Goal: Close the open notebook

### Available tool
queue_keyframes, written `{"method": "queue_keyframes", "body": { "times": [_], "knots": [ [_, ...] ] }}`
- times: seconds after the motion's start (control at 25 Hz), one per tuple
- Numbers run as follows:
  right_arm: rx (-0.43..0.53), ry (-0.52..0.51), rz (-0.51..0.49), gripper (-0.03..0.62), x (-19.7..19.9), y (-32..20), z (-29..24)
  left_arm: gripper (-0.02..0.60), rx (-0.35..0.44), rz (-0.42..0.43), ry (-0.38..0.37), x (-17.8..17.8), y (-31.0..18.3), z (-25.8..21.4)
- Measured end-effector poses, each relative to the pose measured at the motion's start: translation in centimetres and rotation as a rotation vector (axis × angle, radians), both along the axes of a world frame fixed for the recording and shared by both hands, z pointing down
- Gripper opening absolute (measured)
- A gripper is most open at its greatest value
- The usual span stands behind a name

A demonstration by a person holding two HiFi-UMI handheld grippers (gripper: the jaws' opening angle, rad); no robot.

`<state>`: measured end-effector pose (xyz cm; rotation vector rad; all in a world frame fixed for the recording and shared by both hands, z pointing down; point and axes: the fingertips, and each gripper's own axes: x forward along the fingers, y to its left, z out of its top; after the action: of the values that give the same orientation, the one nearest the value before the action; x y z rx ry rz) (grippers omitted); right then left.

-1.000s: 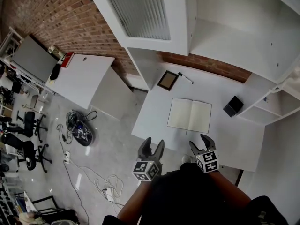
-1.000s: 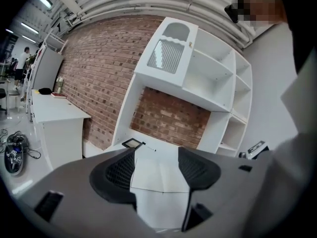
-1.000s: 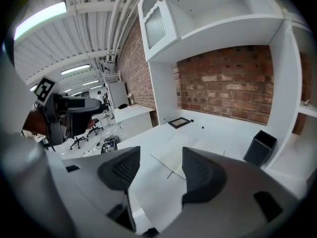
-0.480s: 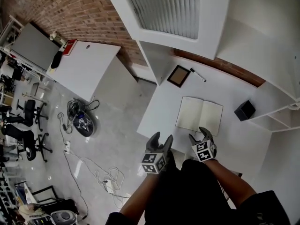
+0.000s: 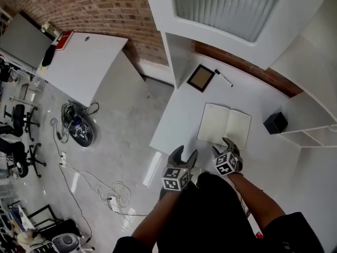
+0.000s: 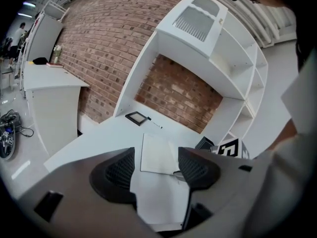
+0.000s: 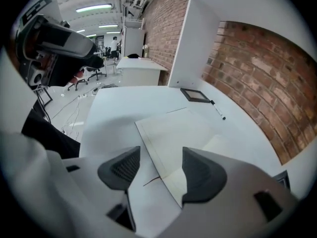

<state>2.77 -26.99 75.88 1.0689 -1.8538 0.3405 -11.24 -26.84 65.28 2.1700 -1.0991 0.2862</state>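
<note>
The open notebook lies flat on the white desk, its cream pages blank. My right gripper is open and hovers at the notebook's near edge, by the spine. In the right gripper view the pages and a thin red ribbon show between the jaws of the right gripper. My left gripper is open and empty over the desk's front edge, left of the notebook. In the left gripper view the notebook lies ahead of the left gripper.
A dark picture frame and a marker pen lie at the back of the desk by the brick wall. A black box stands at the right near white shelves. Left of the desk are floor, cables and another white table.
Both grippers have moved forward toward the desk. The right one now reaches the notebook's near edge, and the left one has come up to the desk's front edge.
</note>
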Motion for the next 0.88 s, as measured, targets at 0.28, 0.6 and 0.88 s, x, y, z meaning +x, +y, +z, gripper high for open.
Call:
{"method": "queue_keyframes", "body": {
  "times": [0.28,0.6,0.88],
  "knots": [
    [-0.021,0.073,-0.061,0.249,-0.3,-1.1,2.8,0.255,-0.027,0.042,-0.007,1.4,-0.7,2.3],
    [0.034,0.208,-0.192,0.222,-1.4,-1.7,4.1,0.255,-0.049,0.009,-0.004,1.5,-0.8,4.4],
    [0.082,0.348,-0.308,0.154,-2.4,-1.7,4.5,0.255,-0.065,0.017,0.002,1.3,-0.6,5.4]
  ]
}}
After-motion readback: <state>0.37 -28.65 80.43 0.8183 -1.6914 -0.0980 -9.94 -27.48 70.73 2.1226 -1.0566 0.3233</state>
